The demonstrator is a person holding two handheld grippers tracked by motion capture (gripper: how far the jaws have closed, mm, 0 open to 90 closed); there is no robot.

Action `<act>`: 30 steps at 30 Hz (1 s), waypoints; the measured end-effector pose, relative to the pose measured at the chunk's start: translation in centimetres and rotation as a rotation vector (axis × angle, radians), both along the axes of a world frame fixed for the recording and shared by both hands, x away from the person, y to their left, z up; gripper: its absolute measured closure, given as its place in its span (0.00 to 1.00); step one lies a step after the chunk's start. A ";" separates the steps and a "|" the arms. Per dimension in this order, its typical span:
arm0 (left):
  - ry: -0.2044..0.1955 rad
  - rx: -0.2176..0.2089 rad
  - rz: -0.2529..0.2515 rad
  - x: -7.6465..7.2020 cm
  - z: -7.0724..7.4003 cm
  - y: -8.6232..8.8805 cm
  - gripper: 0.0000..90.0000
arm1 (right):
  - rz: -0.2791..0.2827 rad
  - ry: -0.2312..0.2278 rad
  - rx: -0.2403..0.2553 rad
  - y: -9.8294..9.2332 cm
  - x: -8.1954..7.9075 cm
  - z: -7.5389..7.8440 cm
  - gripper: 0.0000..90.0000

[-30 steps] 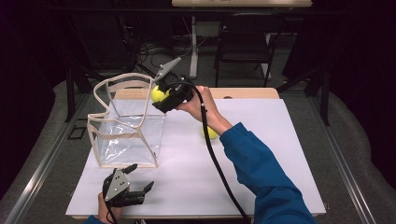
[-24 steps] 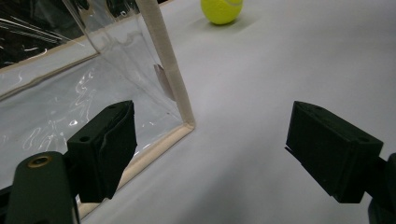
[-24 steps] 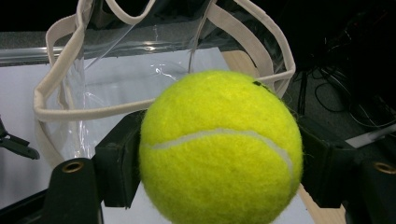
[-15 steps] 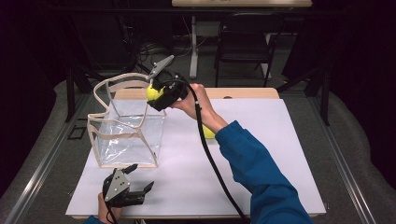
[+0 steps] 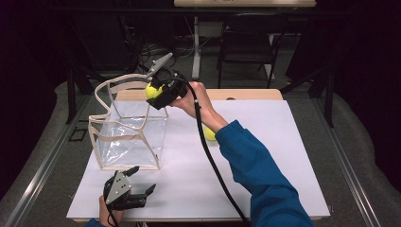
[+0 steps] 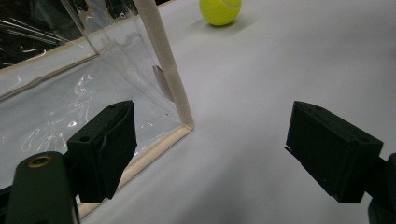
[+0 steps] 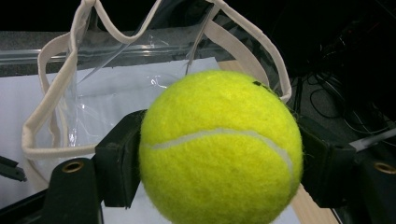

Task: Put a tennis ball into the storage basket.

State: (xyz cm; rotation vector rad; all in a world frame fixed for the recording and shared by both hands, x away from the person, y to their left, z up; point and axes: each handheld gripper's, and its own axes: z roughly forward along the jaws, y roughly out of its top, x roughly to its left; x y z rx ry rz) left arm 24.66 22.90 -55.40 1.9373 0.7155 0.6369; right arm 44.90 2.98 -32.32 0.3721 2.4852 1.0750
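Observation:
A clear plastic tote bag (image 5: pixel 127 137) with beige trim and handles stands open on the white table (image 5: pixel 265 156), at its left. My right gripper (image 5: pixel 155 92) is shut on a yellow tennis ball (image 5: pixel 152 90) and hangs over the bag's back right rim. In the right gripper view the ball (image 7: pixel 219 149) sits between both jaws, with the bag's mouth (image 7: pixel 60 93) below and beyond it. A second tennis ball (image 5: pixel 209 134) lies on the table, partly hidden by the forearm. My left gripper (image 5: pixel 143 178) rests open and empty beside the bag's front corner (image 6: pixel 173 88); that ball (image 6: pixel 220 10) lies far ahead of it.
Metal rails run along both sides of the table. A wooden strip (image 5: pixel 246 93) edges its far side, with a chair (image 5: pixel 246 42) and cables on the floor behind. The right gripper's black cable (image 5: pixel 213 161) trails over the table's middle.
The right gripper, with the ball in it, has shifted slightly to the left, toward the bag's opening. The left gripper has stayed in place.

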 end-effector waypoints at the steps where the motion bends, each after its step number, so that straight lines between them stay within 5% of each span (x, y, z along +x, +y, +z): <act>1: 0.000 0.001 0.000 0.0 0.0 0.0 0.18 | 0.000 -0.002 0.002 0.1 0.1 0.1 0.29; 30: 0.001 -0.004 -0.003 0.0 0.0 0.0 0.18 | 0.006 -0.037 -0.019 1.8 0.1 1.2 0.29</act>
